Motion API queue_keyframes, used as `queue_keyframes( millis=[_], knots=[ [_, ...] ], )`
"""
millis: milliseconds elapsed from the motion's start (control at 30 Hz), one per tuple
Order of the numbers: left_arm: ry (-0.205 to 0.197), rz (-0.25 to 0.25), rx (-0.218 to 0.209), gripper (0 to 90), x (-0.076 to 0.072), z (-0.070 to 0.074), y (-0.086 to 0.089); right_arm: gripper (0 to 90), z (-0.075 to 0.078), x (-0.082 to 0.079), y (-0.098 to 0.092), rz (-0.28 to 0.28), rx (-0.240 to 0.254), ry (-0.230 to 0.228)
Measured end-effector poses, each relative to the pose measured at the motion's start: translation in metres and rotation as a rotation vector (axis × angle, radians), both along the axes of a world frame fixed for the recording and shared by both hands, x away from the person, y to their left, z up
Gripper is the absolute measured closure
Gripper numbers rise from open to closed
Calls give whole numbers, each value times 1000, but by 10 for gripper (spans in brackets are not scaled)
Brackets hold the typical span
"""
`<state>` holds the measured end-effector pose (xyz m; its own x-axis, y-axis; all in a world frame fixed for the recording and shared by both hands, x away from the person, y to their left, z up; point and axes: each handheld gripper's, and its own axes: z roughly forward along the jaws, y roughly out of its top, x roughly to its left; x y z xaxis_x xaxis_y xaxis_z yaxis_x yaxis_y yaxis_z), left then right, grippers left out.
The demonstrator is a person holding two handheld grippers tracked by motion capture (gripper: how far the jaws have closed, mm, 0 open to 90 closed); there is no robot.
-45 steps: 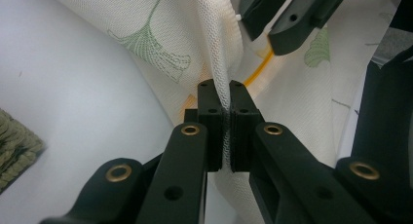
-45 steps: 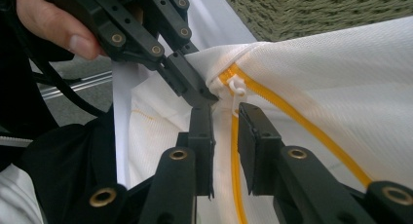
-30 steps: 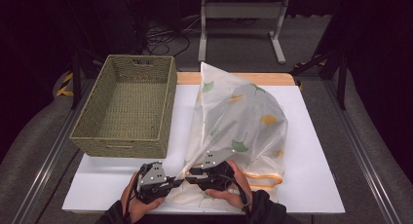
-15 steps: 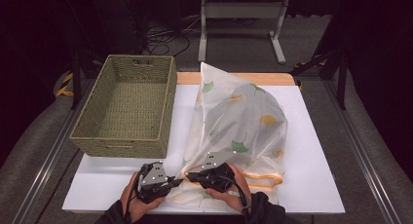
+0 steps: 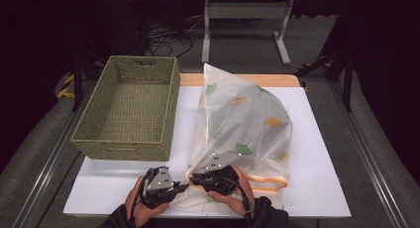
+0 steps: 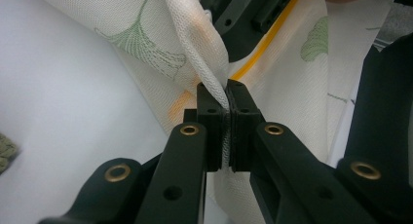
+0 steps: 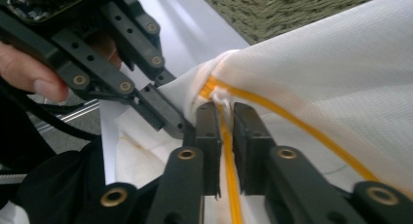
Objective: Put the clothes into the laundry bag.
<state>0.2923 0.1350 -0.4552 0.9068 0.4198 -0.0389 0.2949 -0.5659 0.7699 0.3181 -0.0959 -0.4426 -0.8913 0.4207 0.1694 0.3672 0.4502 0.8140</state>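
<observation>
Mesh laundry bag (image 5: 242, 124), white and translucent with green and yellow leaf print and an orange trim, lies on the white table (image 5: 317, 153), right of centre, reaching from the far wooden edge down to the near edge where both hands work. Its near end is gathered between the two grippers. Left gripper (image 5: 182, 187) sits at the near edge of the table, left of the bag's near corner; in the left gripper view (image 6: 228, 101) the jaws stand together, clamped on a bunched fold of the mesh that runs up and away from the pads. Right gripper (image 5: 194, 177) lies just beside the left one, over the bag's near hem, held from behind by the person's right hand (image 5: 233, 193). In the right gripper view (image 7: 225, 118) the orange trim (image 7: 229, 160) runs straight between the two pads, with a narrow gap showing on either side of the trim; jaws have just been opening slightly after closing, and the hem remains between them without the pads visibly pressing on it. The left gripper's jaw tip meets the same gathered fabric just beside the right gripper in that view. Woven basket (image 5: 130, 108), olive green, stands on the left part of the table, beside the bag, apart from both grippers.
</observation>
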Motion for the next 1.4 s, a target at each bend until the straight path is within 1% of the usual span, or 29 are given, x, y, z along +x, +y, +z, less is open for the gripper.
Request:
queue_keyframes(
  millis=[133, 167, 400, 433, 467, 500, 533, 567, 600, 633, 667, 700, 733, 767, 800, 833, 867, 900, 933, 1033, 1100, 1133, 1167, 1233, 1300, 1333, 1400],
  knots=[
    [3, -8, -1, 863, 0, 0, -1, 847, 0, -1, 0, -9, -4, -13],
    [1, -8, 0, 863, 0, 0, -1, 898, 1, -1, 1, -6, -9, -18],
    [2, -2, 2, 850, 0, 1, 2, 900, 2, -2, 1, 1, -24, -39],
    [3, 8, -6, 821, 1, 1, 2, 900, 3, -3, 1, 5, -31, -47],
    [7, 23, -12, 772, 1, 2, 3, 900, 3, -3, 2, 6, -35, -53],
    [6, 38, -25, 746, 1, 3, 4, 900, 4, -4, 2, 6, -43, -62],
    [7, 41, -39, 712, 2, 4, 5, 900, 4, -4, 3, 9, -48, -73],
    [18, 47, -71, 674, 2, 5, 6, 900, 5, -4, 3, 9, -52, -76],
    [22, 42, -84, 608, 3, 6, 7, 900, 5, -5, 3, 11, -58, -85],
    [14, 39, -99, 593, 3, 8, 8, 900, 5, -5, 3, 13, -61, -86],
    [7, 47, -111, 577, 3, 9, 8, 900, 5, -5, 4, 15, -69, -93],
    [7, 47, -111, 563, 3, 9, 8, 900, 5, -5, 4, 15, -69, -93],
    [1, 61, -120, 563, 3, 11, 8, 900, 5, -5, 4, 14, -72, -96],
    [-9, 65, -119, 553, 4, 13, 9, 900, 5, -5, 5, 18, -77, -100],
    [-10, 75, -119, 549, 5, 13, 8, 900, 5, -6, 5, 19, -80, -102],
    [-12, 81, -114, 543, 7, 13, 8, 900, 5, -5, 5, 19, -81, -104],
    [-2, 84, -110, 537, 8, 12, 8, 900, 5, -5, 5, 19, -81, -104],
    [-9, 84, -103, 520, 10, 11, 8, 900, 5, -5, 5, 18, -86, -109],
    [-7, 88, -96, 513, 11, 11, 8, 900, 5, -5, 5, 18, -91, -113],
    [-7, 61, -90, 563, 14, 10, 6, 900, 5, -5, 4, 17, -97, -116],
    [-13, 47, -76, 649, 15, 11, 4, 900, 4, -4, 4, 16, -100, -119],
    [-12, 31, -74, 700, 15, 11, 4, 900, 4, -4, 4, 15, -100, -118],
    [-9, 27, -70, 757, 16, 11, 3, 900, 5, -5, 4, 14, -100, -117],
    [-9, 16, -67, 838, 17, 11, 2, 900, 6, -5, 3, 13, -106, -122],
    [-8, 16, -59, 853, 18, 11, 1, 900, 6, -5, 3, 12, -106, -125],
    [-16, 11, -51, 856, 19, 11, 1, 900, 6, -4, 2, 10, -107, -123],
    [-19, 11, -50, 862, 19, 11, 1, 900, 5, -4, 2, 11, -110, -120]
  ],
)
